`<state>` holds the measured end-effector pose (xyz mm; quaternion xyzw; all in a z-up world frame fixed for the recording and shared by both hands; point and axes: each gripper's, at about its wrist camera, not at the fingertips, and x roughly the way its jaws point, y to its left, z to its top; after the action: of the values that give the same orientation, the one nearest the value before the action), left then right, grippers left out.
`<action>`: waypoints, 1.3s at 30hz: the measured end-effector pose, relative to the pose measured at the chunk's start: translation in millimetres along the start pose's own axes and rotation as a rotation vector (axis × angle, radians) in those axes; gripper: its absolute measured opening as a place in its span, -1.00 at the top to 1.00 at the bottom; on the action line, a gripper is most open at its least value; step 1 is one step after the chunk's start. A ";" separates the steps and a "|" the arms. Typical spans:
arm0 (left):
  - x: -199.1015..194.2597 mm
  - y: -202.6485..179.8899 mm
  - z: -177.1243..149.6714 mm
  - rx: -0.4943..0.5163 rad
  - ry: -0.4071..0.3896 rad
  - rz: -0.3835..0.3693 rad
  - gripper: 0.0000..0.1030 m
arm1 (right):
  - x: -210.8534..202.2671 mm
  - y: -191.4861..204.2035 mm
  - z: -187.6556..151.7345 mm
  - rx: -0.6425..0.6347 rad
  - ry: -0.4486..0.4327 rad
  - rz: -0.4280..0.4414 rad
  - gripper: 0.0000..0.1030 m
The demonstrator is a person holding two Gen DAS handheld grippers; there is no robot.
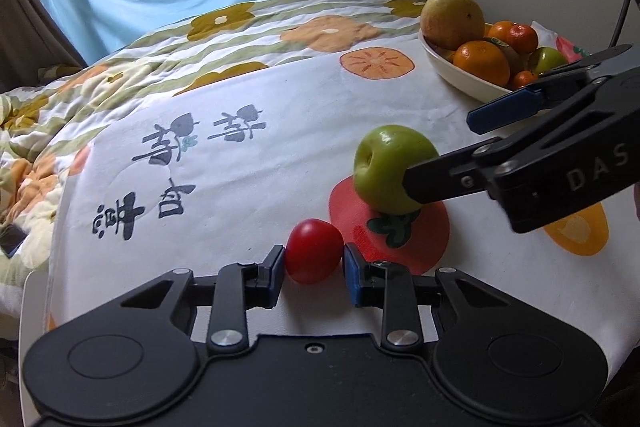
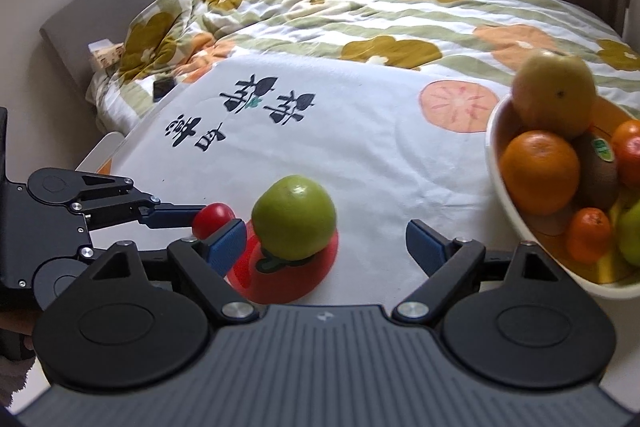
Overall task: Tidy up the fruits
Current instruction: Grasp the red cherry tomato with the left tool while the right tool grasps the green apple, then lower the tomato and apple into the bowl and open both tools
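Step in hand: pickup. Left gripper (image 1: pixel 314 259) clenched on small round red tomato (image 1: pixel 315 251) on cloth-covered counter (image 1: pixel 240 187); right gripper (image 2: pixel 326 241) released, straddling glossy green apple (image 2: pixel 294 217). Next, likely: close, carry to white ceramic fruit bowl (image 2: pixel 504 195)

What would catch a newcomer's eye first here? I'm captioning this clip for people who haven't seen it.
Probably the small red fruit, framed between the fingers of the left hand-held gripper on the white printed cloth. Just beyond it sits a green apple with the open right hand-held gripper around it, and a white bowl piled with fruit stands further right.
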<state>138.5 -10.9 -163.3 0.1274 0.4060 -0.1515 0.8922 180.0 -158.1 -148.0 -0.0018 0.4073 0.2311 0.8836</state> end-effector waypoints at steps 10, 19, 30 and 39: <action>-4.8 5.3 -4.9 -0.063 0.014 0.022 0.34 | 19.9 13.4 5.7 -0.050 0.029 0.027 -0.75; -9.9 7.3 -8.7 -0.079 0.025 0.044 0.34 | 29.6 15.6 6.1 -0.045 0.060 0.014 -0.35; -51.2 15.1 -7.2 -0.198 -0.011 0.088 0.34 | -8.3 15.0 2.0 0.023 0.042 -0.014 -0.35; -93.3 -7.7 22.6 -0.185 -0.054 0.084 0.34 | -72.1 -6.2 -0.6 0.095 -0.014 -0.090 -0.35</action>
<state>92.8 -10.4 -78.5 0.0571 0.3884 -0.0790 0.9163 141.7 -193.0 -97.6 0.0234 0.4112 0.1715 0.8949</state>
